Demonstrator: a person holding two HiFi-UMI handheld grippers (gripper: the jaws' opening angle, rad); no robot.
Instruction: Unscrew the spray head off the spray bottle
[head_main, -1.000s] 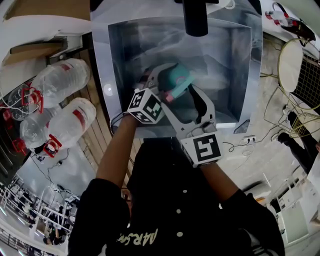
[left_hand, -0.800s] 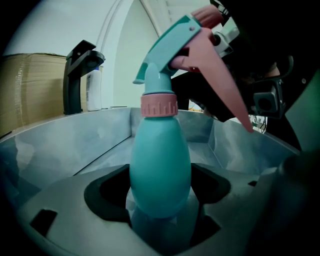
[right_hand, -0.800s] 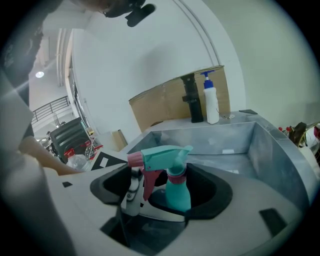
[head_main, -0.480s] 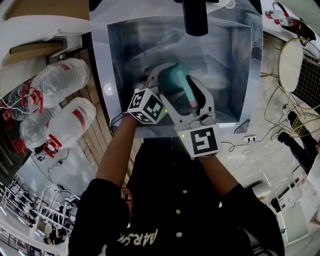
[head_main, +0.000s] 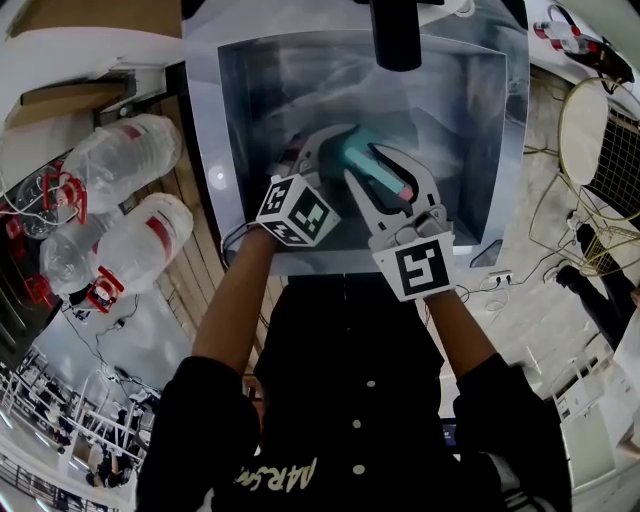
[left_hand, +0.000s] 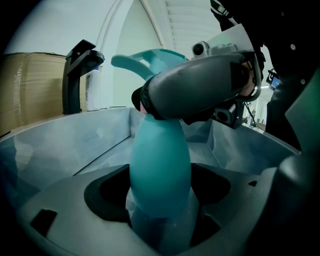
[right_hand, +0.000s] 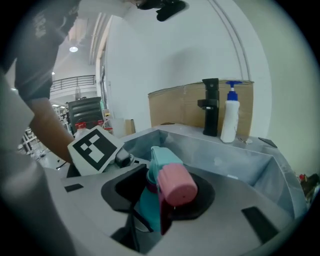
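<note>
Left gripper (left_hand: 160, 189): fingers clamped on the spray bottle (left_hand: 160, 160) body. Right gripper (right_hand: 162, 194): jaws have just been closing, and the fingers now grip the spray head (right_hand: 167, 174) between them.

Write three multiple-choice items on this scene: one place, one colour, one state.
1. The white pump bottle stands: A on the floor; B on the sink rim beside the black faucet; C on a chair.
2. The nozzle of the spray head is: A pink; B yellow; C black.
3. The left gripper is: A open, empty; B shut on the spray bottle; C shut on the faucet.
B, it stands by the faucet; A, the round tip shows pink; B, its pads press the teal body.
</note>
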